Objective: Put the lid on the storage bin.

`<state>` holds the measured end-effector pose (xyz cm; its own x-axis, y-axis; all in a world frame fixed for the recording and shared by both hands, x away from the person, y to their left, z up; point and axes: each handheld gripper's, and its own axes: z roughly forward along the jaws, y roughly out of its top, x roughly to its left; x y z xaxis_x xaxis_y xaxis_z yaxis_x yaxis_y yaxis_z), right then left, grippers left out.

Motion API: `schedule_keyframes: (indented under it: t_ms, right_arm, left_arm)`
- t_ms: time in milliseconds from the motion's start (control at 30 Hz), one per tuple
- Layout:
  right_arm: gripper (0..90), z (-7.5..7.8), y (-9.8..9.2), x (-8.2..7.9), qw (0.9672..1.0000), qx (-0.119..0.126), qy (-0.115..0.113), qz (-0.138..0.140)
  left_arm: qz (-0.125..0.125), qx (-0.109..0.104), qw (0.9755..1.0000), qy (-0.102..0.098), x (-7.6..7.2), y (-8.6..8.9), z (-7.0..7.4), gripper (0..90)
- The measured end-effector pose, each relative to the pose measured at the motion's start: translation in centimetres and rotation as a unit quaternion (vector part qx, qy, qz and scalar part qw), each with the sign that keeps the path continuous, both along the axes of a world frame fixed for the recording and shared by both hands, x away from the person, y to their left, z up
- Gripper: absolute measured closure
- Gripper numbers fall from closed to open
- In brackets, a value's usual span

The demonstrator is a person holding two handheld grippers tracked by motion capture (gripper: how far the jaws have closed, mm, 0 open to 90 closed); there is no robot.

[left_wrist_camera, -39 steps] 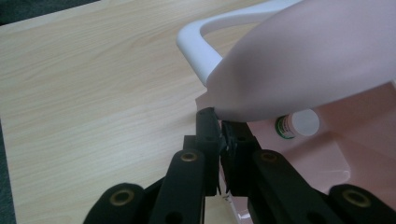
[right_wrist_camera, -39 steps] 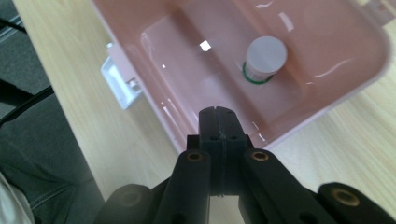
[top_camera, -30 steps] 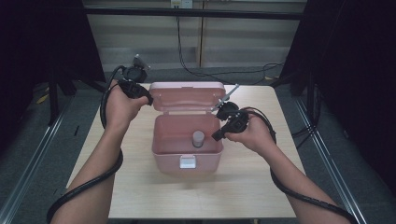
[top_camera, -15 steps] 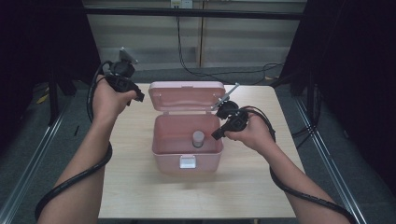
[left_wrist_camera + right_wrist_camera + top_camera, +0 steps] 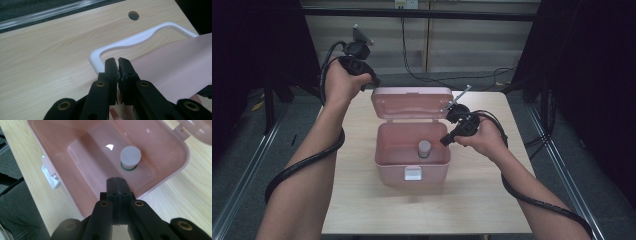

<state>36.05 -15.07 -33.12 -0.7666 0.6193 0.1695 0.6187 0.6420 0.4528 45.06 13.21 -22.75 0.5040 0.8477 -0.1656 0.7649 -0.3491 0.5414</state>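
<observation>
An open pink box (image 5: 384, 172) stands mid-table with its lid (image 5: 412, 102) tipped up at the back. A small bottle with a pale cap (image 5: 424, 148) stands upright inside. My left gripper (image 5: 374, 82) is raised in the air off the lid's back-left corner, shut and empty. In the left gripper view its jaws (image 5: 118, 61) meet above the lid's white handle (image 5: 130, 41) and the pink lid (image 5: 175, 67). My right gripper (image 5: 446, 141) hovers at the box's right rim, shut and empty. In the right gripper view its tips (image 5: 117, 181) point into the box towards the bottle (image 5: 130, 157).
The box has a white latch (image 5: 413, 173) on its front wall, also seen as the latch (image 5: 51, 176) in the right gripper view. The wooden table (image 5: 482, 200) has a round hole (image 5: 133, 15) near the lid. Dark floor and metal rails flank the table.
My left hand has lifted up and back, away from the lid's left corner. The lid stays open. The right hand and the bottle have not moved.
</observation>
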Motion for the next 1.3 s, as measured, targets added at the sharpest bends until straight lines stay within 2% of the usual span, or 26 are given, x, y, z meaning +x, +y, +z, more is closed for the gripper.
schedule_keyframes:
  t_ms: [167, 367, 533, 733, 933, 1100, 1133, 1200, 1300]
  right_arm:
    - [90.0, 0.6, -0.2, 0.5, 1.0, 0.004, 0.0, -0.008]
    - [90.0, 1.2, -0.7, 0.6, 0.9997, 0.009, -0.008, -0.02]
    - [90.0, 1.5, -0.7, 0.4, 0.9997, 0.014, -0.008, -0.019]
    - [90.0, 2.3, -1.0, 0.2, 0.9993, 0.023, -0.02, -0.021]
    - [90.0, 2.4, -1.4, 0.2, 0.9991, 0.027, -0.021, -0.025]
    - [90.0, 2.2, -1.4, 0.1, 0.9991, 0.027, -0.021, -0.024]
    - [90.0, 2.2, -1.4, 0.1, 0.9991, 0.028, -0.023, -0.024]
    - [90.0, 2.1, -1.4, 0.0, 0.9989, 0.034, -0.022, -0.023]
    - [90.0, 2.0, -1.6, -0.2, 0.9989, 0.034, -0.022, -0.025]
  left_arm:
    - [-0.005, -0.006, 0.9999, 0.014, -0.2, -0.2, -0.8, 87.9]
    - [-0.006, 0.0, 0.9998, 0.016, -0.7, -0.2, -1.5, 88.0]
    - [-0.006, 0.003, 0.9999, 0.015, -1.2, -0.1, -2.1, 88.2]
    - [-0.004, 0.003, 0.9998, 0.018, -1.6, 0.0, -2.8, 88.2]
    - [-0.001, 0.002, 0.9997, 0.025, -1.9, 0.4, -3.4, 88.9]
    - [-0.004, 0.003, 0.9997, 0.023, -2.0, 0.5, -3.8, 88.7]
    - [-0.001, -0.004, 0.9997, 0.024, -2.2, 0.6, -4.0, 88.7]
    - [-0.001, -0.004, 0.9998, 0.022, -2.2, 0.7, -4.2, 87.2]
    - [0.008, -0.008, 0.9999, 0.01, -2.4, 1.0, -4.4, 79.3]
